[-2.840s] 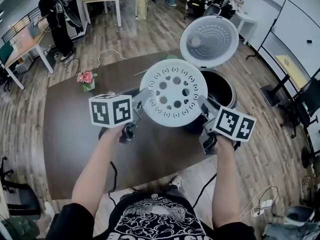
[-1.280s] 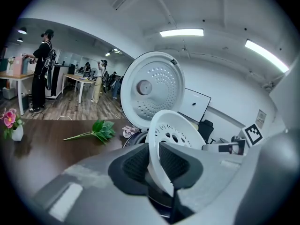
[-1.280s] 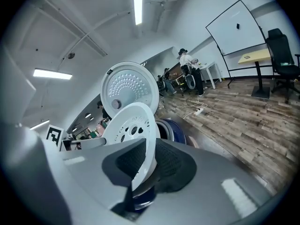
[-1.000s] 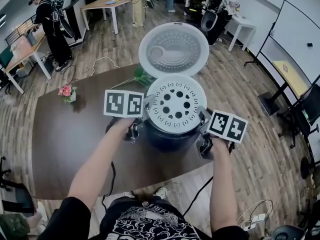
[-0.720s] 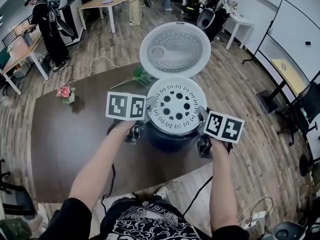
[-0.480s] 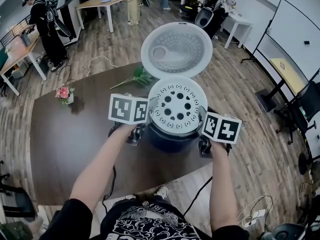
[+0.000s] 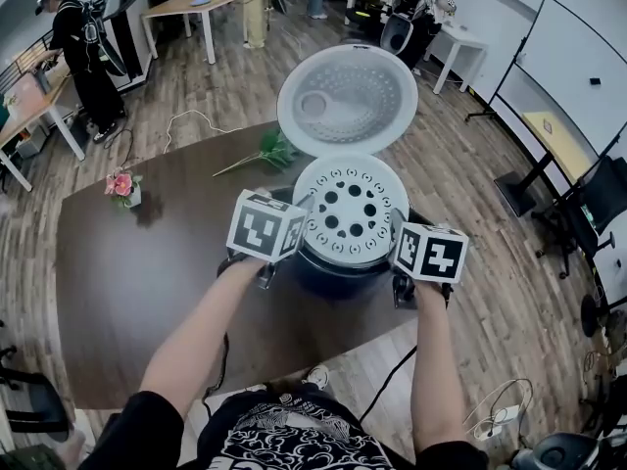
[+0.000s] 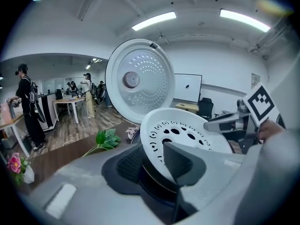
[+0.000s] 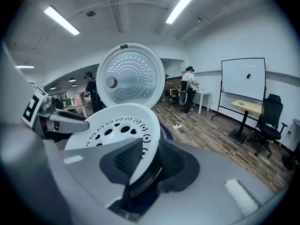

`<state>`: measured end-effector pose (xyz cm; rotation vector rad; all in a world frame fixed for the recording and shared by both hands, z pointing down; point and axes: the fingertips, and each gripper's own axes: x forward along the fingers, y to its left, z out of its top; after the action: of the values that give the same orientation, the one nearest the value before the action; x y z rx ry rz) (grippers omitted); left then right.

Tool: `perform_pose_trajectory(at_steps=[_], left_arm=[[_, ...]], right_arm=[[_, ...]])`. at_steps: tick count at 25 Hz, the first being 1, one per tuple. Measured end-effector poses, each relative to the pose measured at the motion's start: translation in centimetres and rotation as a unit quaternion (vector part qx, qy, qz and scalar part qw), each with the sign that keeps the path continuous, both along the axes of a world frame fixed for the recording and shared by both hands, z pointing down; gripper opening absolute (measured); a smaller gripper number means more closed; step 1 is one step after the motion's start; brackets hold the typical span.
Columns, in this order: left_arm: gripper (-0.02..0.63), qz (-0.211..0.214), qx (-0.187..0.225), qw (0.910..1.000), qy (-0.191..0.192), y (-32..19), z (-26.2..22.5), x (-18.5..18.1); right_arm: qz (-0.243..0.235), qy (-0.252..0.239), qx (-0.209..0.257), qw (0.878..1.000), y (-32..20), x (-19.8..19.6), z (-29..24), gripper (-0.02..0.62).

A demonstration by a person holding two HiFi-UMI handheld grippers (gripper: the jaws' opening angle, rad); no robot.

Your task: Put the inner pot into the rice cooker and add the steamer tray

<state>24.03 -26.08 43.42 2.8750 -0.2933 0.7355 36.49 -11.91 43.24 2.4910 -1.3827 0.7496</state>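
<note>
The white perforated steamer tray (image 7: pixel 351 209) lies level on top of the dark blue rice cooker (image 7: pixel 338 270), whose round lid (image 7: pixel 348 101) stands open behind it. My left gripper (image 7: pixel 297 231) is at the tray's left rim and my right gripper (image 7: pixel 398 241) at its right rim. In the left gripper view the tray (image 8: pixel 187 135) has its rim between the jaws of the left gripper (image 8: pixel 154 165), with a gap on one side. The right gripper (image 9: pixel 145 165) straddles the tray (image 9: pixel 112 125) the same way. Both pairs of jaws have just been opening and stand open around the rim.
The cooker stands near the front right edge of the dark brown table (image 7: pixel 147 282). A pink flower in a small vase (image 7: pixel 122 186) and a green leafy sprig (image 7: pixel 269 152) lie farther back on the left. People, desks and a whiteboard (image 7: pixel 554 76) ring the room.
The tray, first held in the air, has come to rest on the cooker and stays there. Both marker cubes have rolled and sit closer to the tray's sides.
</note>
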Motion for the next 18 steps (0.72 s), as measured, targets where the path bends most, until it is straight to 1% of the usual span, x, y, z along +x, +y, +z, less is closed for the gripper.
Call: perform_pose_trajectory(at_steps=[7, 11, 18], left_arm=[[0.141, 0.005, 0.01, 0.9999, -0.011, 0.12, 0.24, -0.14], [0.143, 0.004, 0.017, 0.9998, -0.009, -0.33, 0.16, -0.45], [0.143, 0.008, 0.014, 0.9999, -0.001, 0.14, -0.38, -0.79]], right_arm=[[0.002, 0.008, -0.002, 1.0, -0.01, 0.13, 0.02, 0.112], [0.002, 0.008, 0.003, 1.0, -0.27, 0.09, -0.05, 0.131], [0.005, 0.038, -0.009, 0.999, 0.29, 0.15, -0.46, 0.135]])
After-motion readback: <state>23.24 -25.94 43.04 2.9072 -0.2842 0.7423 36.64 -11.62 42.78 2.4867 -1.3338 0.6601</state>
